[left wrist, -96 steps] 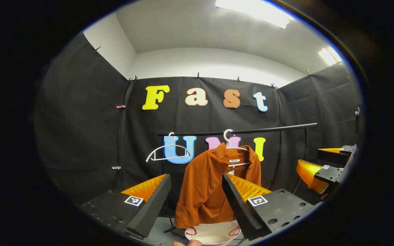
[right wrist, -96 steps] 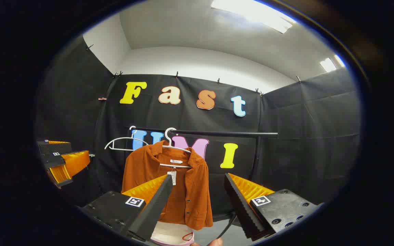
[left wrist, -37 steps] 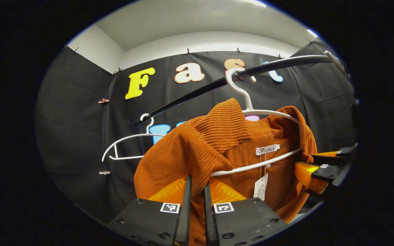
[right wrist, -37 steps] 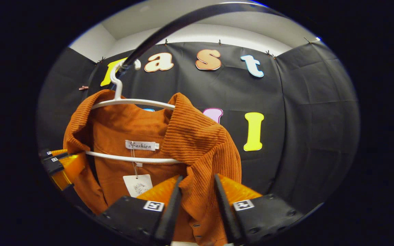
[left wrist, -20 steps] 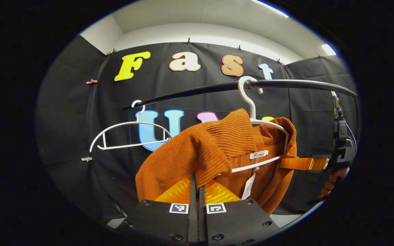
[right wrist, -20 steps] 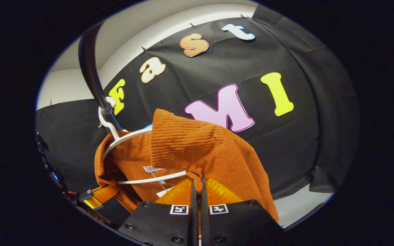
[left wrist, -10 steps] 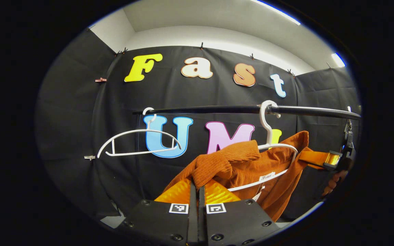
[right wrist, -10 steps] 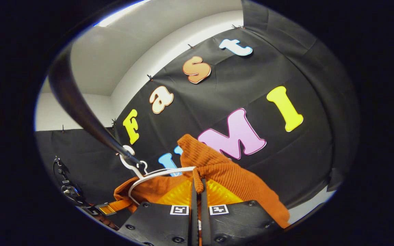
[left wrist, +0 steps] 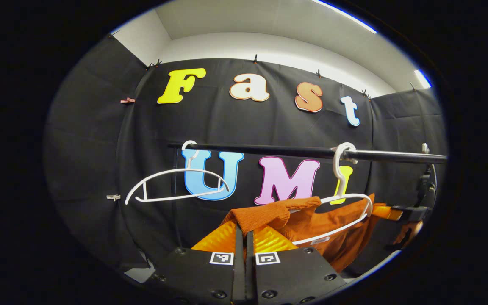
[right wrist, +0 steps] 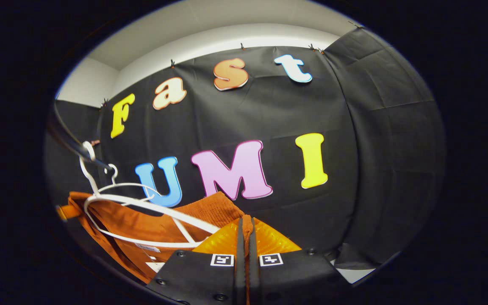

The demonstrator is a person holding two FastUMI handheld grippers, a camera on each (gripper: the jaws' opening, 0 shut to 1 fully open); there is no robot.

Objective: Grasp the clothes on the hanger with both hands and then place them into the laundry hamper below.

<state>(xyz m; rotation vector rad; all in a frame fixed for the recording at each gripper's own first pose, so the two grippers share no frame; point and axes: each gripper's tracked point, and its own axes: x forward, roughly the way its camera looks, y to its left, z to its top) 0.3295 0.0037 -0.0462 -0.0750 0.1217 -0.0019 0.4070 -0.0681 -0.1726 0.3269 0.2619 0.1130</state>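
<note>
An orange ribbed shirt [left wrist: 269, 214] droops below a white hanger [left wrist: 347, 197] that is hooked on a black rail [left wrist: 290, 150]. My left gripper [left wrist: 244, 231] is shut on the shirt's near shoulder, with cloth bunched between the fingers. In the left gripper view the other gripper [left wrist: 396, 212] holds the far shoulder at the right edge, with a hand [left wrist: 411, 231] behind it. In the right gripper view my right gripper [right wrist: 246, 228] is shut on a fold of the shirt [right wrist: 210, 209]. The hanger [right wrist: 142, 205] there lies bare on top of the cloth, its upper wire uncovered.
A second, empty white hanger [left wrist: 176, 184] hangs on the same rail further left, also seen as the empty hanger [right wrist: 125, 186] behind the first. The rail [right wrist: 68, 142] crosses the upper left of the right gripper view. A strip of pale floor [right wrist: 354, 275] shows at the lower right.
Both grippers shut on the shirt's shoulders and pulled them down. The cloth has slid off the hanger's top, which now stands bare, and the right gripper has swung level.
</note>
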